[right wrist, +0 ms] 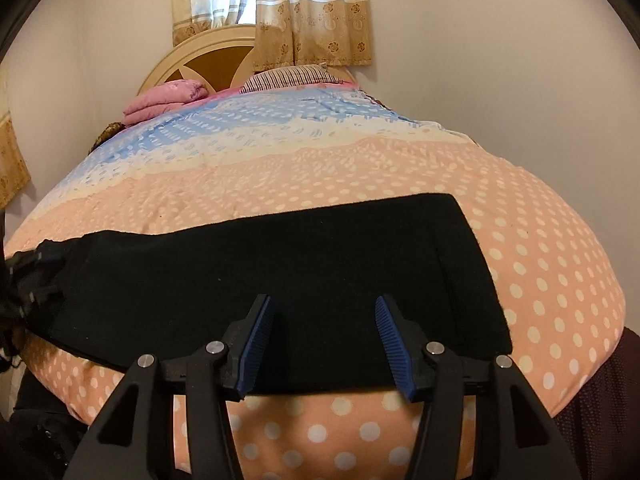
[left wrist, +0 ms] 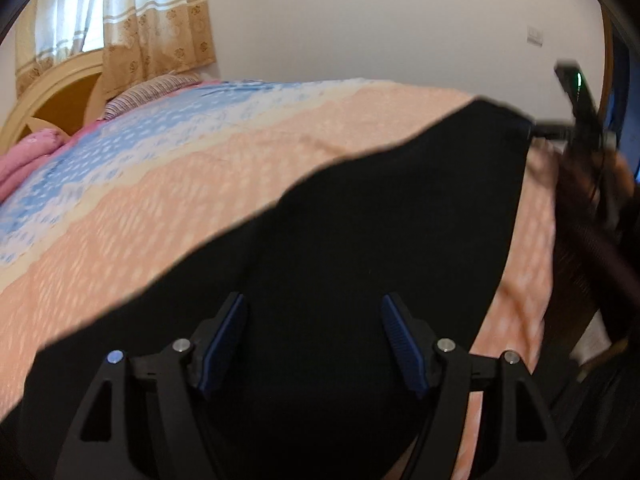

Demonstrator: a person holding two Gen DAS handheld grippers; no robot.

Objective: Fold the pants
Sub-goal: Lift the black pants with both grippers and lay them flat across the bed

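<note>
Pants are lying flat near the foot edge of the bed, while the left hand-held gripper and right hand-held gripper are both hovering over them, jaws apart, gripping nothing

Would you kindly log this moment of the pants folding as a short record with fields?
garment: black pants, lying flat in a long folded band
surface: bed with dotted peach and blue quilt
left hand-held gripper: open, nothing between the pads, pants beneath it
right hand-held gripper: open, over the pants' near edge, not gripping
far end of bed: folded pink blanket, striped pillow, headboard
window: patterned curtains
</note>
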